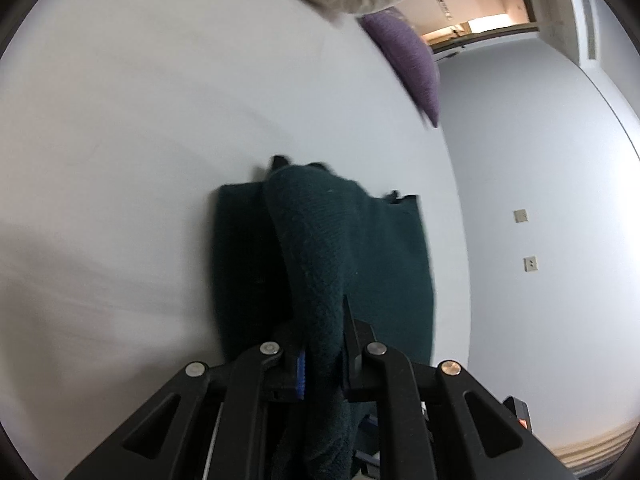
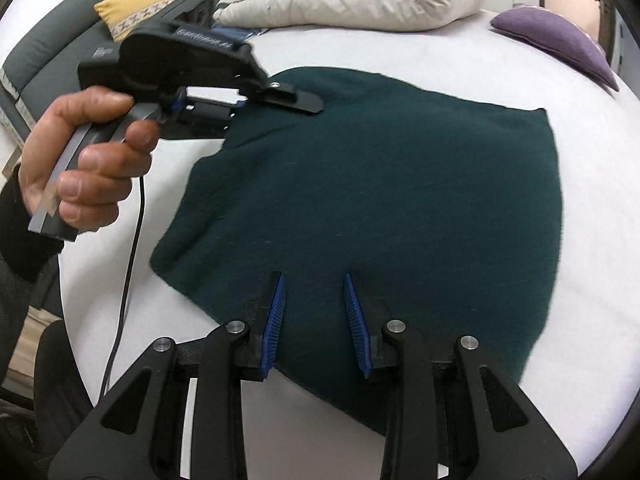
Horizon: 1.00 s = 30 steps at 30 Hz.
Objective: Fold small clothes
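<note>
On the white bed (image 2: 580,200), left gripper (image 1: 324,344) clamps the dark green garment (image 2: 380,184); right gripper (image 2: 314,312) hovers parted.

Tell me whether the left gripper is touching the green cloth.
Touching. The left wrist view shows the left gripper shut on a raised fold of the green cloth, which passes between its fingers.

I'm getting soft, even indoor light, no glare; the lit doorway (image 1: 484,20) glows warm. Heavy fisheye bending and dark corners in both views. Left view smeared by motion blur, right one sharper.
</note>
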Each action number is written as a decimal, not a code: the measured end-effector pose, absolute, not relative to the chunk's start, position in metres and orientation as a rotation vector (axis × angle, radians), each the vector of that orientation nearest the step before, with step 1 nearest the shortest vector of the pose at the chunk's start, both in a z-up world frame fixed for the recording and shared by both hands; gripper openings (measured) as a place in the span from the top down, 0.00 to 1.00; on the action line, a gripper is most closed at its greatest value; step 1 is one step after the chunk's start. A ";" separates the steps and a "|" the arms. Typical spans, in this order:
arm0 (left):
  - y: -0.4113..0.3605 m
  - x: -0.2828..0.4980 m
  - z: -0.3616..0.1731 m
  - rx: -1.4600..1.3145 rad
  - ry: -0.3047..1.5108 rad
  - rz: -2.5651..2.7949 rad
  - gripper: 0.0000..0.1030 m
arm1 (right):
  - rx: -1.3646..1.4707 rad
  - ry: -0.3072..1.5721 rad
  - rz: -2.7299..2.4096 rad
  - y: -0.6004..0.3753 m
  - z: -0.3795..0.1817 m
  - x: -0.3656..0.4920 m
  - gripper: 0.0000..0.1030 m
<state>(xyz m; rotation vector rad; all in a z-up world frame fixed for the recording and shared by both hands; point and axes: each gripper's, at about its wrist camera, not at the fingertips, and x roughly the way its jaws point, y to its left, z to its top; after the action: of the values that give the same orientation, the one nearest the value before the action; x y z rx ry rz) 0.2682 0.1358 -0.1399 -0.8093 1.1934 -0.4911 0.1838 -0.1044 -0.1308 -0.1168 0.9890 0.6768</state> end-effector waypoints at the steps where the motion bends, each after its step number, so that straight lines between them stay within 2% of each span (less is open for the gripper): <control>1: 0.138 0.268 -0.146 -0.824 1.195 -0.482 0.88 | -0.110 0.994 0.684 -0.102 -0.134 0.185 0.71; 7: 0.151 0.252 -0.151 -0.859 1.154 -0.430 0.85 | -0.050 1.008 0.681 -0.110 -0.144 0.192 0.71; 12: 0.155 0.220 -0.087 -0.609 1.000 -0.251 0.83 | 0.100 0.981 0.718 -0.159 -0.122 0.190 0.71; 16: 0.110 0.194 -0.055 -0.423 0.909 -0.273 0.83 | 0.340 0.930 0.728 -0.209 -0.104 0.200 0.71; 20: 0.072 0.187 -0.095 -0.328 1.011 -0.273 0.83 | 0.518 1.047 0.755 -0.240 -0.135 0.218 0.71; 23: 0.080 0.181 -0.127 -0.324 1.008 -0.258 0.93 | 0.589 1.129 0.749 -0.258 -0.170 0.222 0.73; 30: 0.086 0.179 -0.132 -0.351 0.998 -0.285 0.94 | 0.672 1.182 0.875 -0.271 -0.208 0.192 0.73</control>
<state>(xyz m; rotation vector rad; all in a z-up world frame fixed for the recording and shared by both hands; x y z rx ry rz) 0.1786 0.0861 -0.1315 -0.3506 0.9983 -0.2852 0.1922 -0.2714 -0.2082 0.6721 1.1816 0.8748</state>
